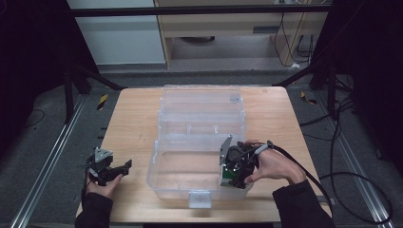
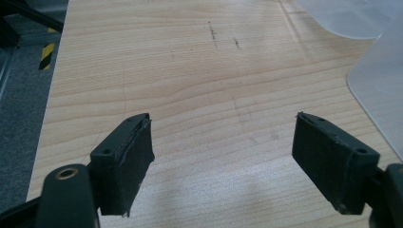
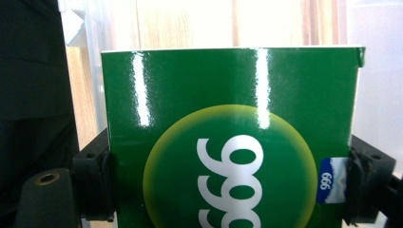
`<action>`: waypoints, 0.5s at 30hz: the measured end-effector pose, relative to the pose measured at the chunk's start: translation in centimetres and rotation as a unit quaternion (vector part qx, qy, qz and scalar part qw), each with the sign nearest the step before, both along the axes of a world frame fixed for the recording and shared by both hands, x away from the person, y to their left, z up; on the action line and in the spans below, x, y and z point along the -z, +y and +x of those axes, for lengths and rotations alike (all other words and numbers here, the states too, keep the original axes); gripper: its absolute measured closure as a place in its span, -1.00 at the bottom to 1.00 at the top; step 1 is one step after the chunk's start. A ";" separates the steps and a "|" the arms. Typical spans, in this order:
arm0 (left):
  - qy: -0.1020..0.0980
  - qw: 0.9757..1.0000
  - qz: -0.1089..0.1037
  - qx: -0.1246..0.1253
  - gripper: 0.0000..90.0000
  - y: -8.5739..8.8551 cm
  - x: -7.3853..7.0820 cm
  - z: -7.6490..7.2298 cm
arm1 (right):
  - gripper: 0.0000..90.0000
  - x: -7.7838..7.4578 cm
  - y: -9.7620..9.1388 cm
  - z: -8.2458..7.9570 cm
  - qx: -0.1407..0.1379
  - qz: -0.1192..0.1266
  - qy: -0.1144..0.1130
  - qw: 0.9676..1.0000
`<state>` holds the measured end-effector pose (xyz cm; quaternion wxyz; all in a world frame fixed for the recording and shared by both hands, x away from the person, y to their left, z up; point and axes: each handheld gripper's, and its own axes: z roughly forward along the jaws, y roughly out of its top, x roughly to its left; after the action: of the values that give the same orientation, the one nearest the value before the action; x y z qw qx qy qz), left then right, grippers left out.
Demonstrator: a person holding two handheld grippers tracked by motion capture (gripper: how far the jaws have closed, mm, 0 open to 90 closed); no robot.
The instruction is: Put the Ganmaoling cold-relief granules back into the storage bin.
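Green box (image 3: 233, 142) sits clamped between the right gripper (image 3: 230, 185) jaws, inside the clear bin (image 1: 157, 166).

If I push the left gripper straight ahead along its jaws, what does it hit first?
Probably nothing soon: the left gripper, jaws open, points along the bare wooden table. The clear plastic box sits off to its right, outside that line, though depth is hard to judge.

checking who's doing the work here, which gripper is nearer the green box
Right. The right gripper is clamped on the green box, holding it in the clear bin. The left gripper sits open over the table, left of the bin.
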<state>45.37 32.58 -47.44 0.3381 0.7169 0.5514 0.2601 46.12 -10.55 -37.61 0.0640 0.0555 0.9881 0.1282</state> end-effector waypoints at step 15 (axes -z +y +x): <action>-0.001 1.000 0.000 0.000 -0.54 0.0 0.0 0.0 | -0.67 1.2 0.6 0.2 -0.003 -0.021 -0.001 1.000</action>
<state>45.37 32.57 -47.43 0.3383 0.7170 0.5510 0.2605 46.32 -9.98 -38.78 0.0660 0.0506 0.9907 0.1076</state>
